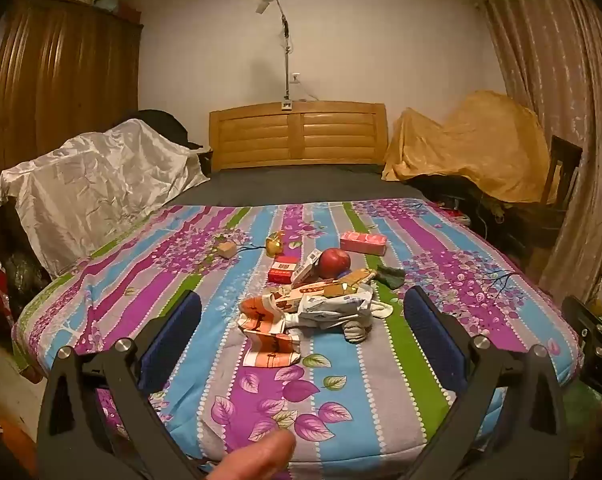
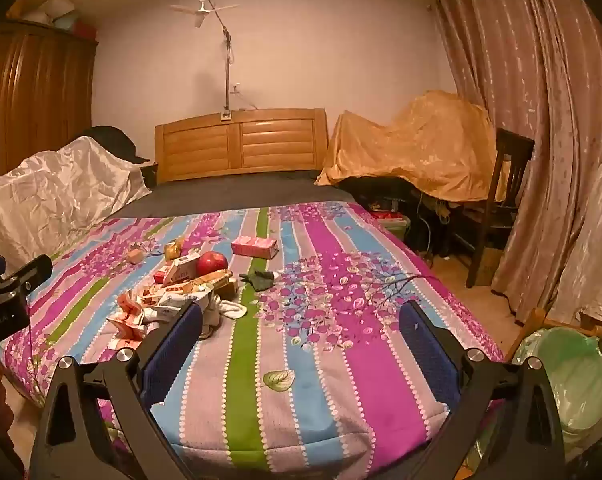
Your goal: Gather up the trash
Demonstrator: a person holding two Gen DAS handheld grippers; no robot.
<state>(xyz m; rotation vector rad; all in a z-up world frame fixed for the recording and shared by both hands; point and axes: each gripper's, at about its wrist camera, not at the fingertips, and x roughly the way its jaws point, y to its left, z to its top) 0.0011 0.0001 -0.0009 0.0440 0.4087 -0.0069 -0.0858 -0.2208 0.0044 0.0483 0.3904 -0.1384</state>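
A pile of trash lies on the striped floral bed cover (image 1: 341,392): orange-and-white crumpled wrappers (image 1: 267,328), a white crumpled bag (image 1: 333,306), small cartons (image 1: 307,270), a red packet (image 1: 281,270) and a pink box (image 1: 363,242). A red apple (image 1: 334,262) sits among them. My left gripper (image 1: 301,312) is open and empty, above the bed's near end, framing the pile. My right gripper (image 2: 301,320) is open and empty, right of the pile (image 2: 173,296). A bin with a green bag (image 2: 573,380) stands at the bed's right corner.
A wooden headboard (image 1: 299,134) stands at the far end. A white-draped heap (image 1: 97,176) is left of the bed, an orange-draped heap (image 1: 473,144) and a dark chair (image 2: 501,192) right. A small wooden block (image 1: 227,249) and gold ornament (image 1: 275,243) lie behind the pile. Curtains (image 2: 541,100) hang right.
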